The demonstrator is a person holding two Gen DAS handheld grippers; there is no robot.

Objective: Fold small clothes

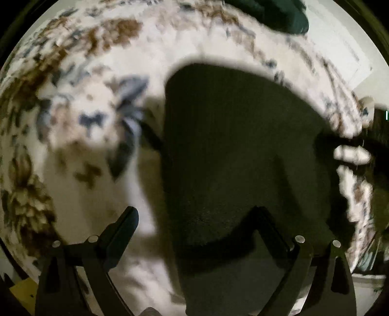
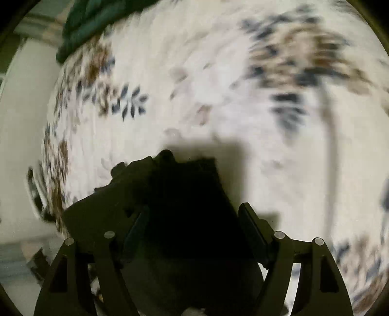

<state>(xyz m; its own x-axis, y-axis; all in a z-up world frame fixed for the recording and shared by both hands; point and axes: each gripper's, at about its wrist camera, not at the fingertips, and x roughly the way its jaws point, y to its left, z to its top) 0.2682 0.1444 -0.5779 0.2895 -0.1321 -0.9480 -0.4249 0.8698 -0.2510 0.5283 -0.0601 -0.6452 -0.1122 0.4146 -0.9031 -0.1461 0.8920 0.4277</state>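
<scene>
Floral bedspread [image 1: 73, 121] fills both views, blurred w/ motion. Dark cloth [image 1: 231, 158] lies flat on it, just ahead of and btwn the left claw [image 1: 197, 223] tips; jaws wide apart, holding nothing. Right claw [image 2: 192, 216] also wide, dark cloth [image 2: 184, 206] bunched btwn its fingers, prob. not pinched yet. Green pile [image 2: 92, 21] far ahead. Cloth looks light, soft, floppy: best taken at a corner or hem.
</scene>
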